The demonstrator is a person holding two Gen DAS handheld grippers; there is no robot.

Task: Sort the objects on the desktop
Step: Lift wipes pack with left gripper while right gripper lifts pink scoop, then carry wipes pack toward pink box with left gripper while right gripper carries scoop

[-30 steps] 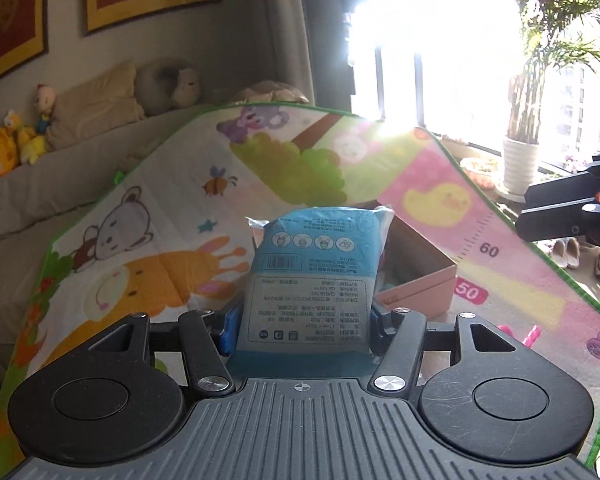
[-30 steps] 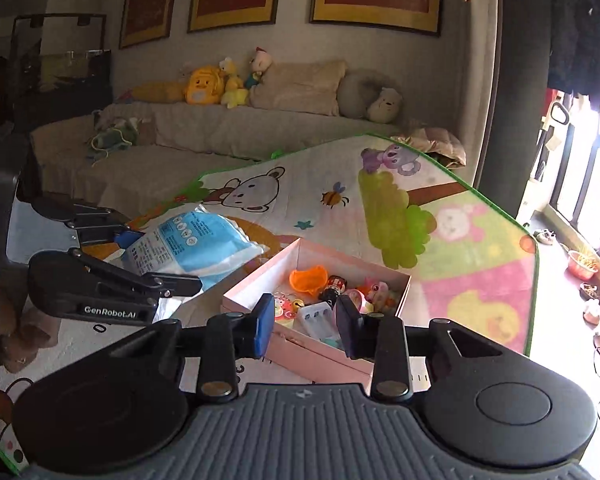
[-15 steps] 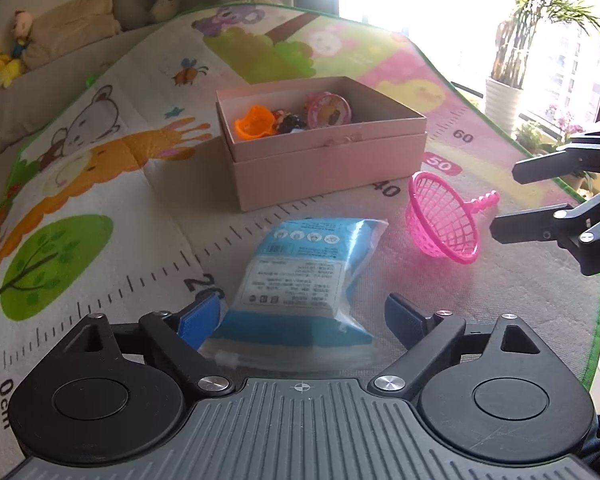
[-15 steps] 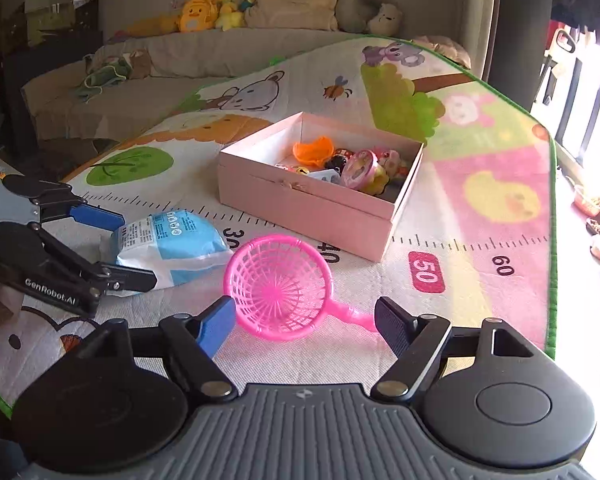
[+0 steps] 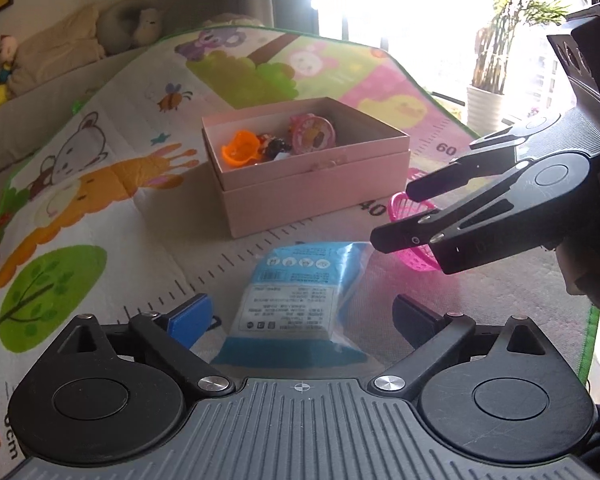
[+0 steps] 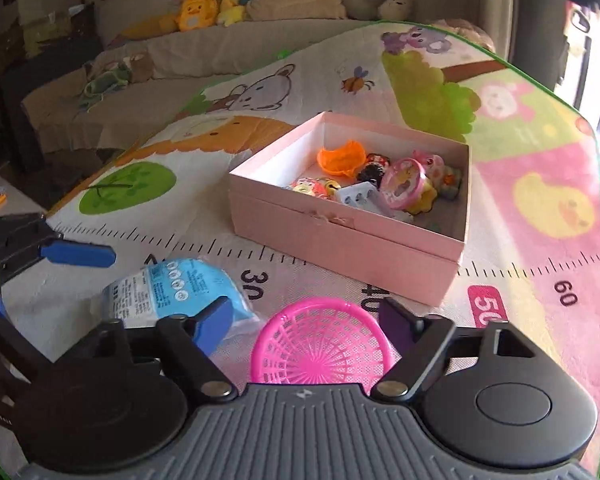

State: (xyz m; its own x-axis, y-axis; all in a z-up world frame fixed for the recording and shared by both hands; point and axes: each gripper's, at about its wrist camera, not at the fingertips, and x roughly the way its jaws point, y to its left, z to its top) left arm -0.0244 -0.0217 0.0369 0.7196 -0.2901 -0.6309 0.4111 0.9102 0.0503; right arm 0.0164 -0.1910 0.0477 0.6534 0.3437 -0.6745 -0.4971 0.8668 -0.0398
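Observation:
A blue and white plastic packet (image 5: 300,292) lies flat on the play mat between the spread fingers of my left gripper (image 5: 300,318), which is open and not touching it. It also shows in the right wrist view (image 6: 168,292). A pink mesh scoop (image 6: 320,348) lies on the mat between the fingers of my open right gripper (image 6: 304,322); part of it shows in the left wrist view (image 5: 414,248). An open pink box (image 6: 352,236) holds several small toys, including an orange one (image 6: 340,158).
The colourful play mat (image 6: 540,200) covers the surface, with a green edge at right. A sofa with plush toys (image 6: 204,8) stands behind. A potted plant (image 5: 484,96) stands by the bright window. My right gripper's body (image 5: 500,204) hangs over the mat right of the packet.
My left gripper let go of the packet, which now lies on the mat. My right gripper opened and moved down and forward around the pink scoop.

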